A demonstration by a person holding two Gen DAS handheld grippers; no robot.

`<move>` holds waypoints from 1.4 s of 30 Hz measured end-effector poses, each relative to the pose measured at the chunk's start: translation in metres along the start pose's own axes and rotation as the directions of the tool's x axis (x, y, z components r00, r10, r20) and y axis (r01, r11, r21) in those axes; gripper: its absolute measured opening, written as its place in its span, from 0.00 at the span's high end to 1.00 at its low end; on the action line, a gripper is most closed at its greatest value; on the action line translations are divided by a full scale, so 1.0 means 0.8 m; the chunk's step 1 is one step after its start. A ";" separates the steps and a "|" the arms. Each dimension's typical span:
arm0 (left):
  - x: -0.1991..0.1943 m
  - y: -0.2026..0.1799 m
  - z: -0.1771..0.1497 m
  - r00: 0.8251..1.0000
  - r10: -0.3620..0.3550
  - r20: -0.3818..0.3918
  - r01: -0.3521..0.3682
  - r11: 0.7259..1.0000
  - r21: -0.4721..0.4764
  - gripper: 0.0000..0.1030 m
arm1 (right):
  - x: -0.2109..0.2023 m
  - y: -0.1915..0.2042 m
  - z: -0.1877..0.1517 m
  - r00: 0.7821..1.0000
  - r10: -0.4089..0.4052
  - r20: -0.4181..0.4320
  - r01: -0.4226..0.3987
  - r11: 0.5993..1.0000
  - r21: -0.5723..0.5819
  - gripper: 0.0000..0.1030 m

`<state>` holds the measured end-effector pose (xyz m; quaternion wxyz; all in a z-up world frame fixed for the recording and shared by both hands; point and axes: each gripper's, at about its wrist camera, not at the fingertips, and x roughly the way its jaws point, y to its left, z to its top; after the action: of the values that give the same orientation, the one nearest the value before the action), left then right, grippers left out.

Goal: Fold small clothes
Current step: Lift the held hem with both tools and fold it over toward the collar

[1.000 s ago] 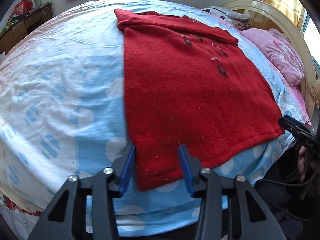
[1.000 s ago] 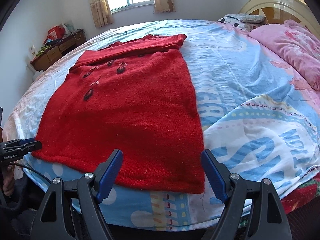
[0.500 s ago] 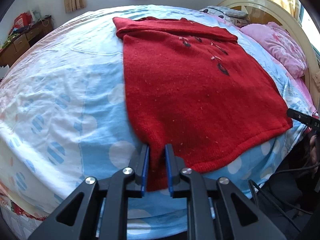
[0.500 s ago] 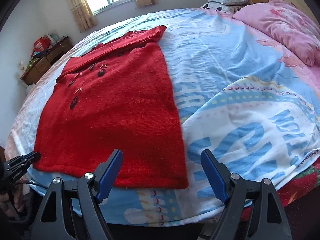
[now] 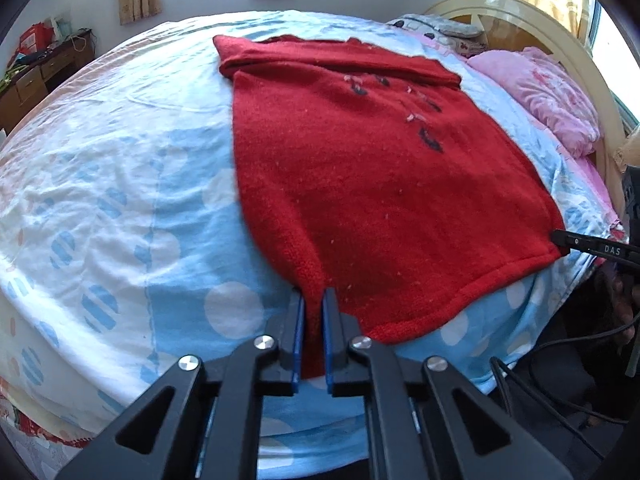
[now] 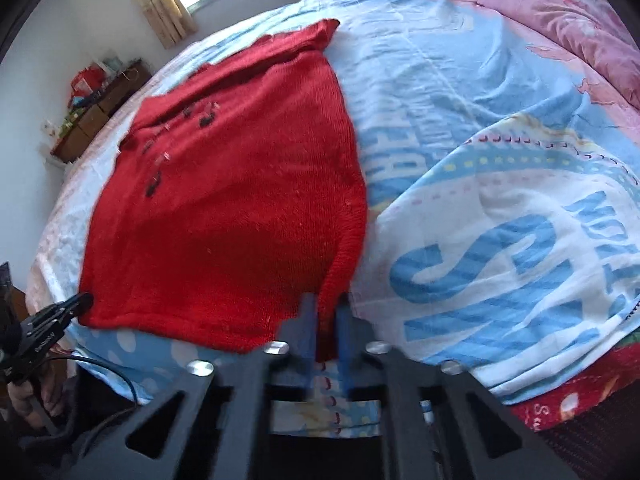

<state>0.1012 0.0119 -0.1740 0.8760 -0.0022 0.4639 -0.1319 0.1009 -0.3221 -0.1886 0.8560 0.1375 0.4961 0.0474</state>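
Pinching the hem, both tongs are clamped on the red sweater (image 5: pixel 380 184): left gripper (image 5: pixel 313 312) has its blue pads squeezed onto the near left corner, cloth bunched up btwn them; right gripper (image 6: pixel 327 312) bites the near right corner the same way, w/ a strip of knit standing up btwn its pads (that view is a bit blurred). Both sets of jaws have just been closing, fabric in them. Rest of the sweater lies flat, front up, on the blue-and-white bedsheet (image 5: pixel 120 200), hem along the near edge of the bed, sleeves folded across the top at the far end. Dark flower-ish pattern on the chest. Pink quilt (image 5: pixel 556 104) sits off to the right by the cream headboard (image 5: pixel 532 12); wooden dresser (image 6: pixel 96 116) against the far left wall.
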 end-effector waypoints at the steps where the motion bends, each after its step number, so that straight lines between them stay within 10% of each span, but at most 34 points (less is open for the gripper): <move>1: -0.006 0.003 0.002 1.000 -0.009 0.018 0.010 1.000 -0.008 0.92 | -0.006 -0.002 0.002 1.000 0.012 0.016 -0.012 1.000 0.010 0.94; 10: -0.066 0.016 0.028 0.975 -0.122 0.186 0.130 0.991 -0.033 0.92 | -0.091 -0.002 0.013 0.950 0.116 0.290 -0.123 0.992 0.006 0.95; 19: -0.070 0.016 0.043 0.969 -0.144 0.202 0.152 0.988 -0.024 0.92 | -0.113 0.010 0.022 0.922 0.141 0.361 -0.147 0.989 -0.011 0.96; 42: -0.077 0.079 0.190 0.926 -0.121 0.358 0.179 0.975 -0.134 0.92 | -0.148 0.073 0.209 0.836 0.147 0.529 -0.116 0.989 -0.092 0.96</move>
<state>0.2059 0.0691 -0.0453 0.9282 -0.1333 0.3096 -0.1576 0.1884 -0.3237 0.0052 0.9583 0.1549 0.2264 0.0800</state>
